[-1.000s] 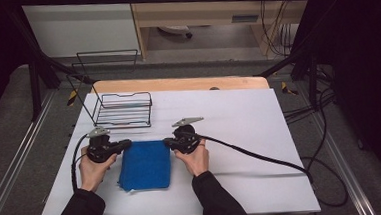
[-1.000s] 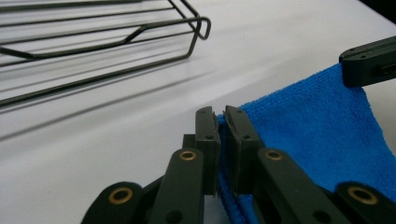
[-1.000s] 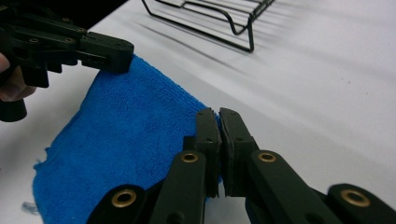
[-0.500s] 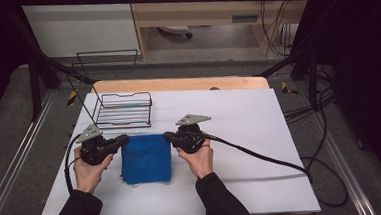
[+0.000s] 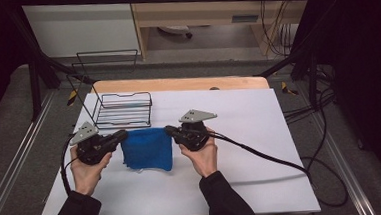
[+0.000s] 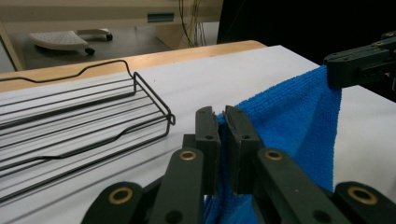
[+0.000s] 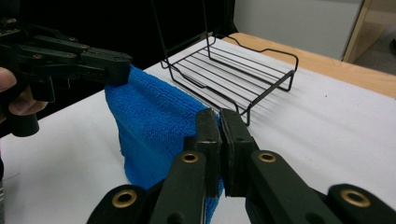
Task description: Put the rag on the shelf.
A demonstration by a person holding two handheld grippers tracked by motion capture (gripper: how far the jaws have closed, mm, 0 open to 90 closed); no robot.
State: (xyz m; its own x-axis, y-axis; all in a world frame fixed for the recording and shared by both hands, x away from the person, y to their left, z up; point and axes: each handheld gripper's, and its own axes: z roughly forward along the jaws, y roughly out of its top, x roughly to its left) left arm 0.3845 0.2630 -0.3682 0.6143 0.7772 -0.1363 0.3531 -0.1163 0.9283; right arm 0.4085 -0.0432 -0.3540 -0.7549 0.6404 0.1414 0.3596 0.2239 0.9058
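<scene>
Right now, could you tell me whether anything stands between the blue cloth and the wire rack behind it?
Nothing visible does. The blue cloth hangs between the left gripper and the right gripper, each shut on a top corner. The wire rack stands just beyond it, with bare white table between them.

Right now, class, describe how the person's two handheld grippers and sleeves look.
Both the left gripper and right gripper are black, each topped by a grey three-cornered plate, with brass-coloured rivets on the jaw links and a trailing black cable. The sleeves are dark.
</scene>
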